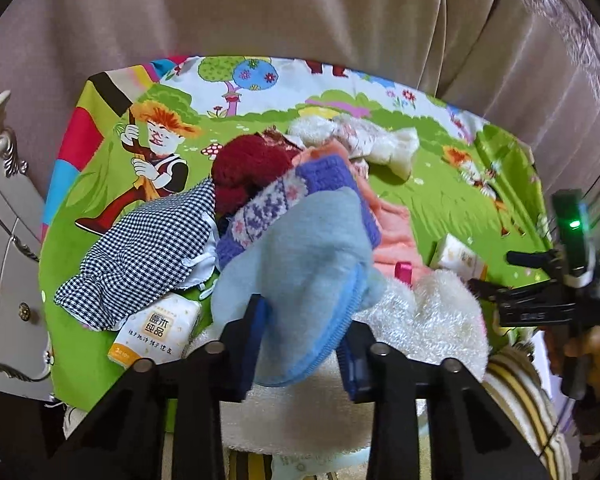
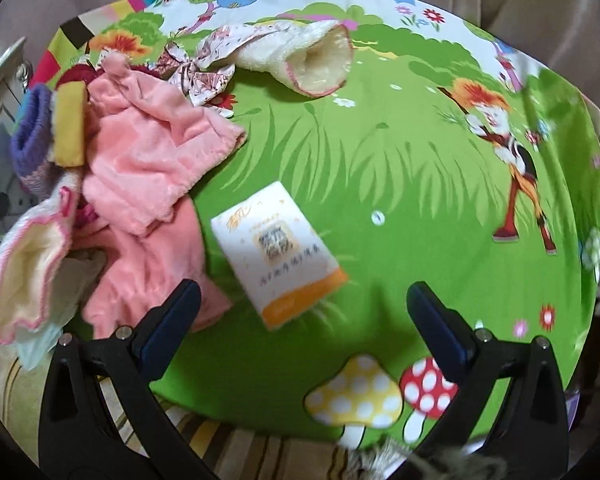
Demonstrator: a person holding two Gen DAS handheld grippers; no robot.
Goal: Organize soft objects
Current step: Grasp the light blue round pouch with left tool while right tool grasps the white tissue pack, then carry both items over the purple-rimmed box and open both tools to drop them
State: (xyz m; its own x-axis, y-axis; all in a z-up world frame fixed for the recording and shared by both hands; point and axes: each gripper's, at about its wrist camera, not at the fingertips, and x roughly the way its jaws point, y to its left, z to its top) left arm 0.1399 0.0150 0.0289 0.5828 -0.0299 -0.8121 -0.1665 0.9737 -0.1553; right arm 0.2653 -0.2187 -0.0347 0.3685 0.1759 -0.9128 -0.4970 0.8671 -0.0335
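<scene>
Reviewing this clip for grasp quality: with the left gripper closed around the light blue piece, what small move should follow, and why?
Probably a short lift of the left gripper. Its pads pinch the light blue garment, which lies atop the pile beside the purple knit; raising it should separate it. The right gripper hangs open.

left gripper (image 1: 304,332): squeezed shut on something soft, pointing down
right gripper (image 2: 304,304): wide open, holding nothing
</scene>
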